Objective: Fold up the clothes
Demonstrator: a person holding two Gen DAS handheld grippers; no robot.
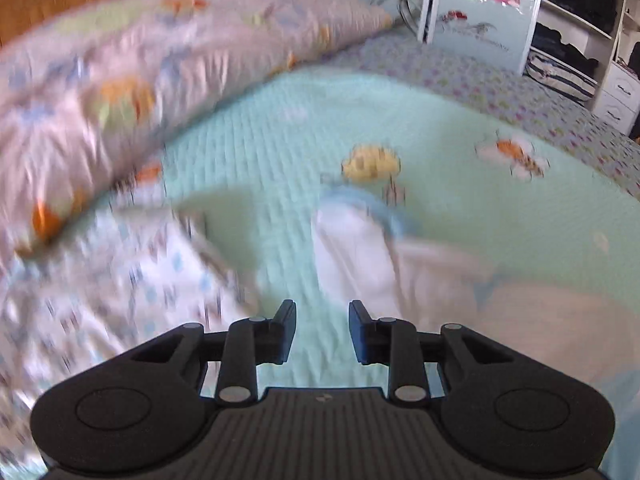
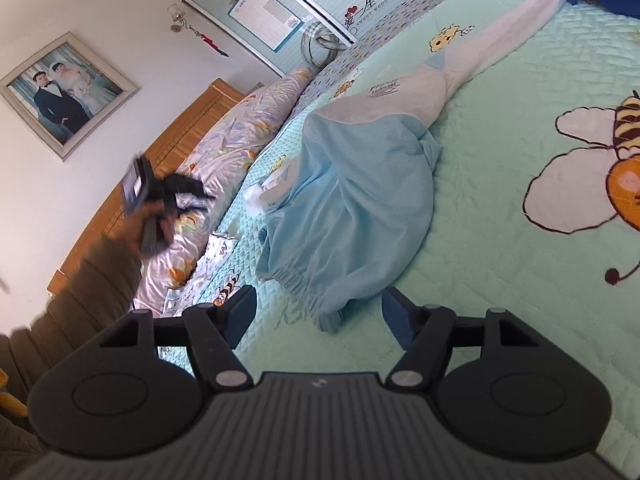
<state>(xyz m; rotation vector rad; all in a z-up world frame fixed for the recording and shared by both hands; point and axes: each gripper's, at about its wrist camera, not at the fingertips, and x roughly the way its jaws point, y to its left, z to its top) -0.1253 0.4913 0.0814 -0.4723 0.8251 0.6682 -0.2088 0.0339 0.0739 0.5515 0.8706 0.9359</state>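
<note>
Fold barely started: the blue-and-white jacket [image 2: 352,168] lies bunched on the green quilt [image 2: 500,208], one sleeve stretched out (hem nearest the camera). Left gripper [image 1: 322,330] part open and empty; right gripper [image 2: 318,312] wide open, empty, near the hem.

Bedroom: wooden headboard [image 2: 188,128], framed photo [image 2: 66,94].

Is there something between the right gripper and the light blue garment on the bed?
Nothing visible. The right gripper is open and empty, and the elastic hem of the light blue garment lies just ahead of its fingertips on the bare green quilt.
</note>
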